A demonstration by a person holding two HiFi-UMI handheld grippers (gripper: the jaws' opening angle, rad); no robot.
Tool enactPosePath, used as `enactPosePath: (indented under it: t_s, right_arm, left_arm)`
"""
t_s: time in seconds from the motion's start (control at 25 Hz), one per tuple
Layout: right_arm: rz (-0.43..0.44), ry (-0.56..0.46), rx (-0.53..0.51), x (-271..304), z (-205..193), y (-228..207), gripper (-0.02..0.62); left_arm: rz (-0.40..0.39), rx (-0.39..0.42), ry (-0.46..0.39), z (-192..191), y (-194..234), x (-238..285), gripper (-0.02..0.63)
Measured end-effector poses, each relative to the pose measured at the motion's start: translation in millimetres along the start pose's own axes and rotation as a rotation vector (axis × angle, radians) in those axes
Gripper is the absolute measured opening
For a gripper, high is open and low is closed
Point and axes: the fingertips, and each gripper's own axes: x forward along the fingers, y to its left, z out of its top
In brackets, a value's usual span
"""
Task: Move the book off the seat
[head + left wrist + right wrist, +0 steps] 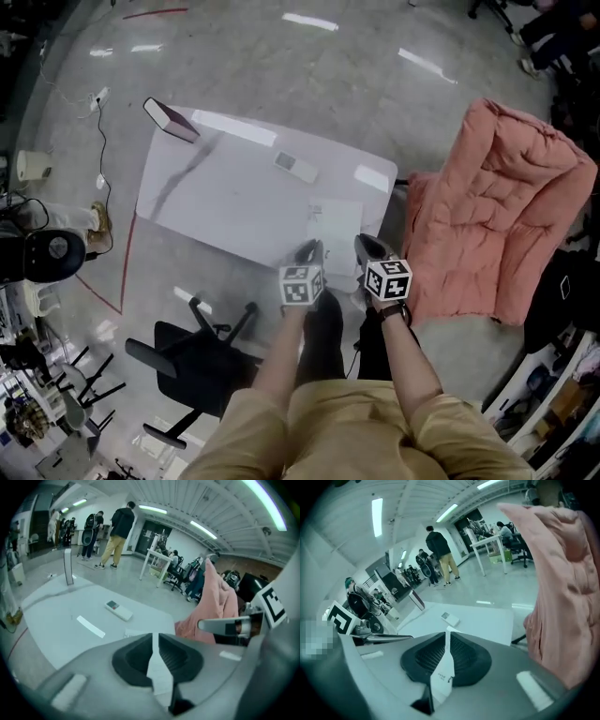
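**Both grippers clamped on paper; the book stands well away on the table.**

The left gripper (309, 251) and right gripper (370, 246) hang over the near edge of the white table (234, 197). Each has its jaws closed on thin white paper (157, 672); whether that is 1 sheet or 2 cannot be told. The book (171, 120) stands on edge at the table's far left corner, well apart from both grippers and on no seat. No book shows on the black chair (192, 361) near left or the pink-covered chair (497, 216) at right. Risks, as judged: hands drawing apart would tear the paper. A knock to the table would topple the book off its corner. The remote (296, 167) lies across any reach toward it.
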Motion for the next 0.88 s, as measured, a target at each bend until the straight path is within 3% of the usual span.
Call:
enactPosePath:
  t_s: [0.28, 0.44, 0.64, 0.88]
  right_arm:
    - [0.065, -0.205, -0.217, -105.3, 120.7, 83.3, 0.005]
    - [0.136, -0.321, -0.316, -165.7, 166.6, 136.6, 0.005]
    - [0.205, -0.429, -0.408, -229.8, 193.0, 189.7, 0.005]
    - [0.255, -0.528, -0.473, -295.3, 221.2, 222.7, 0.005]
  left_arm:
    - [0.076, 0.122, -0.286, 116.9, -61.0, -130.1, 0.001]
    - [0.11, 0.167, -0.469, 170.1, -99.8, -205.0, 0.0]
    - [0.119, 0.184, -0.628, 193.0, -143.5, -286.9, 0.0]
    - [0.159, 0.198, -0.728, 191.4, -190.2, -348.6, 0.0]
